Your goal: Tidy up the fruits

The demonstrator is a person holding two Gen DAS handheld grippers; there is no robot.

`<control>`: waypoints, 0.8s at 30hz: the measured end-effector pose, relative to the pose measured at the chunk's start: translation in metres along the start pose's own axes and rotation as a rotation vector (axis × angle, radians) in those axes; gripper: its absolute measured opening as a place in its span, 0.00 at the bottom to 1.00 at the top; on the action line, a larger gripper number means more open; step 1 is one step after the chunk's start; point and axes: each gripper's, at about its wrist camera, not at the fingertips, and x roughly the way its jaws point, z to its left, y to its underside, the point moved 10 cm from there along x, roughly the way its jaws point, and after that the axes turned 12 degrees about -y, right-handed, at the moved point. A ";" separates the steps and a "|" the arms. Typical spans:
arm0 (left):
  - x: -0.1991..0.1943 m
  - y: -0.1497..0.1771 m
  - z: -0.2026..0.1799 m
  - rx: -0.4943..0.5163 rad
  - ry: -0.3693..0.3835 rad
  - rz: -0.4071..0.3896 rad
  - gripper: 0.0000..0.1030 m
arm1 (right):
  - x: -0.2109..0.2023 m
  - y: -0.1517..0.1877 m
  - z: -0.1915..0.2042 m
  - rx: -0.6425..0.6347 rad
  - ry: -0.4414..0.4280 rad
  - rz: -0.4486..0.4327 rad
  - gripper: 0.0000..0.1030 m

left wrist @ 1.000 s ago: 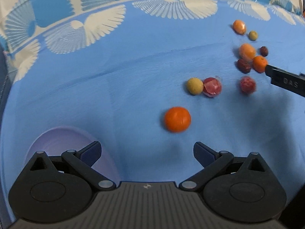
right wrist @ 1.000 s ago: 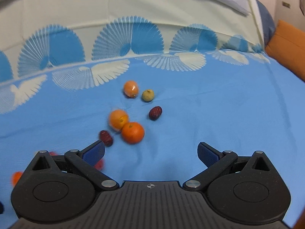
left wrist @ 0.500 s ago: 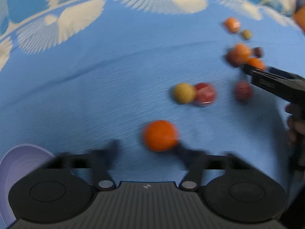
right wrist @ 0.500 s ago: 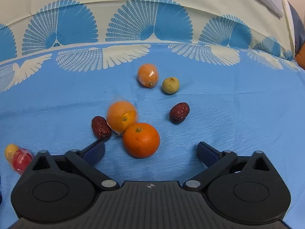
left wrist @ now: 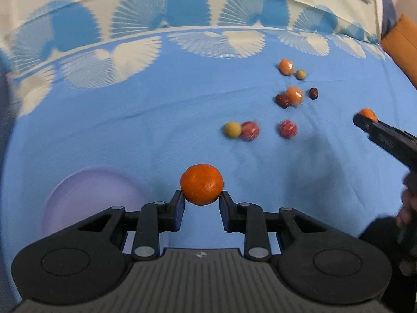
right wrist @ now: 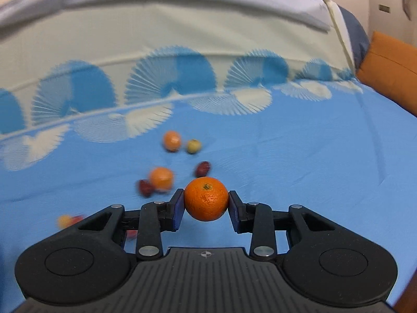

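Note:
My left gripper (left wrist: 202, 201) is shut on a mandarin (left wrist: 202, 184), held above the blue cloth beside a lilac bowl (left wrist: 86, 195) at the lower left. My right gripper (right wrist: 206, 200) has its jaws closing, and both pads touch a second mandarin (right wrist: 206, 199) lifted off the cloth. In the left wrist view that right gripper (left wrist: 365, 121) comes in from the right edge with its mandarin (left wrist: 367, 113) at the tip. Loose fruit lies behind: a wrapped orange (right wrist: 161, 178), two dark dates (right wrist: 145, 187) (right wrist: 202, 168), another orange (right wrist: 171, 140) and a small yellow fruit (right wrist: 193, 146).
A yellow ball (left wrist: 232, 129) and two red wrapped fruits (left wrist: 250, 130) (left wrist: 288, 128) lie mid-cloth. The blue sheet (left wrist: 130, 130) turns cream with fan prints at the back. An orange cushion (right wrist: 391, 67) stands at the far right. A hand (left wrist: 406, 208) holds the right gripper.
Both grippers went from wide open to closed, each on a mandarin, and both rose from the cloth with it. The bowl now shows further left of the left gripper.

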 end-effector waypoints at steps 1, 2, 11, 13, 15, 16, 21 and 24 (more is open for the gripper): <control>-0.012 0.007 0.007 -0.007 -0.006 -0.003 0.31 | -0.016 0.002 0.011 -0.013 -0.036 0.003 0.36; -0.024 0.014 0.014 -0.016 -0.013 -0.008 0.31 | -0.029 0.003 0.021 -0.027 -0.067 0.009 0.36; -0.121 0.079 0.081 -0.113 -0.094 -0.064 0.31 | -0.145 0.040 0.150 -0.134 -0.400 0.082 0.36; -0.133 0.097 0.096 -0.136 -0.117 -0.063 0.31 | -0.164 0.047 0.177 -0.175 -0.454 0.093 0.36; -0.142 0.116 0.111 -0.163 -0.141 -0.061 0.31 | -0.180 0.054 0.199 -0.208 -0.501 0.104 0.36; -0.145 0.125 0.119 -0.177 -0.154 -0.058 0.31 | -0.187 0.059 0.209 -0.224 -0.520 0.109 0.36; -0.159 0.164 0.153 -0.248 -0.188 -0.046 0.31 | -0.211 0.086 0.253 -0.327 -0.567 0.148 0.36; -0.165 0.176 0.166 -0.280 -0.190 -0.050 0.31 | -0.221 0.094 0.269 -0.375 -0.581 0.156 0.36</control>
